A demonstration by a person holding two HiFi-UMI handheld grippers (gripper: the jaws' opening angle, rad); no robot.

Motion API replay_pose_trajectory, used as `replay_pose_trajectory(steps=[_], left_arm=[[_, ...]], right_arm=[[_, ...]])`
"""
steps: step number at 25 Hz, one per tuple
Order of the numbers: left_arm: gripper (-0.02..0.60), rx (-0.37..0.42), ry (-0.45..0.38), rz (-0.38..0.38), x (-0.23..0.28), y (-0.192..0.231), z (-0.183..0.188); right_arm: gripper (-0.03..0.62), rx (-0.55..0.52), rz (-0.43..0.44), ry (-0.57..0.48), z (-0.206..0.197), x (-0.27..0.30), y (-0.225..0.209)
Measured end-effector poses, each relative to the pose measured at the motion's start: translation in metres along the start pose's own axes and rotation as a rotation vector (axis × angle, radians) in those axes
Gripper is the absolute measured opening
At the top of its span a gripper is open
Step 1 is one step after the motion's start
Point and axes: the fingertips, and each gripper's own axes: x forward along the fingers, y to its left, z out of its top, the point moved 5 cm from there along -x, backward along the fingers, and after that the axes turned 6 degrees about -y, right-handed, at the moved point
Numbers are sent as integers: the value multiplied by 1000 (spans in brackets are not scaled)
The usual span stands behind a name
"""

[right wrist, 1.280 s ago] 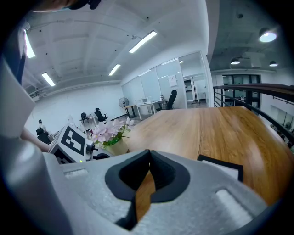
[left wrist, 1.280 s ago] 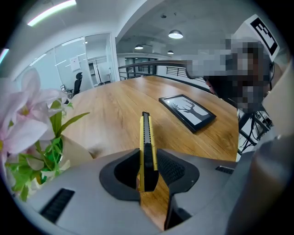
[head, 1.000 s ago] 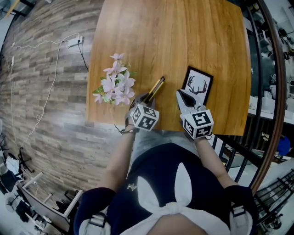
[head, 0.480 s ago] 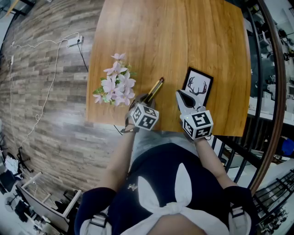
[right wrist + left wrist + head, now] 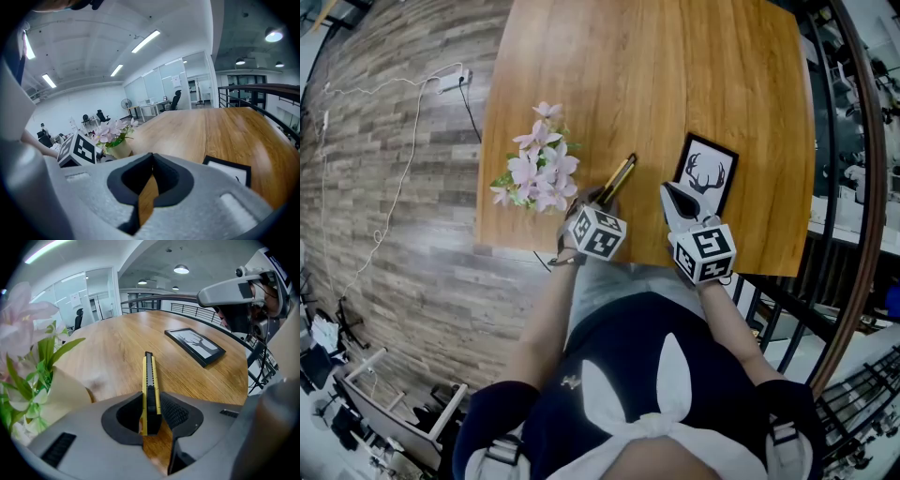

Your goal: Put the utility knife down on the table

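Yellow-and-black utility knife (image 5: 150, 380) is sitting between the jaws of the left hand-held gripper (image 5: 151, 404), which is clamping it at the back end. The body is pointing forward and down over the desk (image 5: 675, 84). Cannot tell whether the front end is touching the wood. From the head view the knife is lying over the near part of the desk, slanting away to the right. A bunch of pink flowers (image 5: 534, 169) with green leaves is standing just to its left. A black-framed antler picture (image 5: 705, 173) is lying flat to its right, apart from it. The right hand-held gripper (image 5: 675, 195) is hovering at the near edge of that picture, jaws closed together and gripping nothing. A white cable (image 5: 403, 141) is trailing across the plank floor (image 5: 394, 244) left of the desk.
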Motion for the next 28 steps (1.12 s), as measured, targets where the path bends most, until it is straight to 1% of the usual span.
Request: replay_pose_trajectory(steps=[4,12,15,18,19,20,21,28], left_arm=[[127,-14,7,-11,2,0,-3],[129,-6,9,-18,2,0,-3],[129,-14,16,-31,3,0,-3],[141,-16,28,-34,3,1,-3],[150,-14,30,-34,3,2,-2],[173,-13,29,-34,3,2,-2],[189,-14,27,-37,2,2,0],[190,-18,-21,-19,-11,-3,15]], right_arm=[[-2,5,0,-1,-2,0,0],[-2,7,1,2,-4,-1,0],[-2,7,1,2,-5,-1,0],[-2,8,1,2,-6,-1,1],[-2,8,2,2,-6,-1,2],[-2,8,3,1,-7,-1,2],[-2,7,4,1,-7,-1,3],[-2,-3,11,-3,-7,-5,4]])
